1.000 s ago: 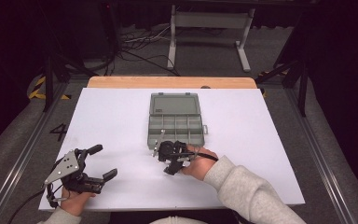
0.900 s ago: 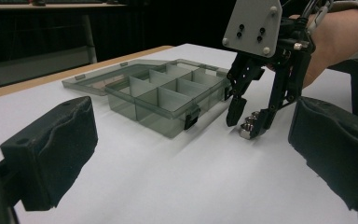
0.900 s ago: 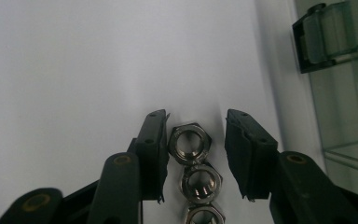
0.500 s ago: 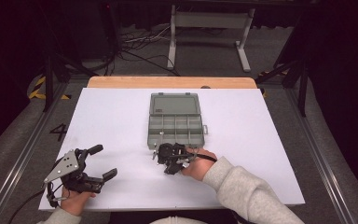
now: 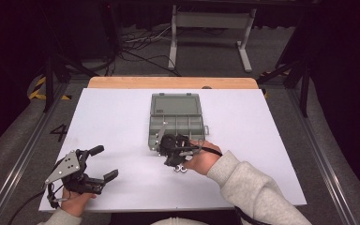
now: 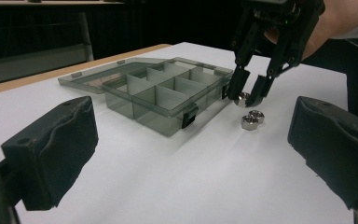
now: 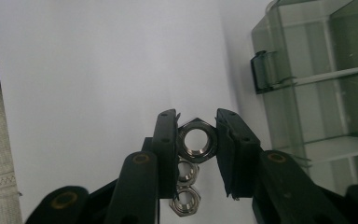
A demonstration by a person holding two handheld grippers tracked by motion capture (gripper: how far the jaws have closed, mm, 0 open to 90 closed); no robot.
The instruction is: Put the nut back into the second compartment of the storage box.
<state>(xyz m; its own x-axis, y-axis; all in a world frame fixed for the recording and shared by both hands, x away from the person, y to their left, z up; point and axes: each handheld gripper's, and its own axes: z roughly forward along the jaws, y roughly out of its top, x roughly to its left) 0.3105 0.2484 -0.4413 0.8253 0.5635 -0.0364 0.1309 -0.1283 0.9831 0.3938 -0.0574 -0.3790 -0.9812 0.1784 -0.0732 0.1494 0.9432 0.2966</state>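
1. Clamped jaws are what the high view shows on the right gripper (image 5: 168, 154), just in front of the near wall of the open compartment box (image 5: 176, 123) at mid-table; two spare nuts (image 5: 180, 168) lie on the white table (image 5: 262, 140) near the hand. The left gripper (image 5: 101, 164) rests at the near left, jaws wide apart with nothing between them.

2. From the left gripper view, its own two pads stand far apart and empty. Beyond them the right gripper (image 6: 248, 95) holds a steel nut (image 6: 241, 98) just clear of the table, right of the box (image 6: 168, 95); the two loose nuts (image 6: 251, 119) sit touching each other below it.

3. Looking along the right gripper (image 7: 198, 140), the nut (image 7: 196, 140) is pinched by two opposite flats, hole facing the camera, with the spare nuts (image 7: 185, 189) underneath and the box (image 7: 317, 93) to the right.

4. Risk, as I judge it: the hold is on narrow flats near the pad tips, so a quick swing or a knock on the box wall could twist the nut out, dropping it outside the compartments.
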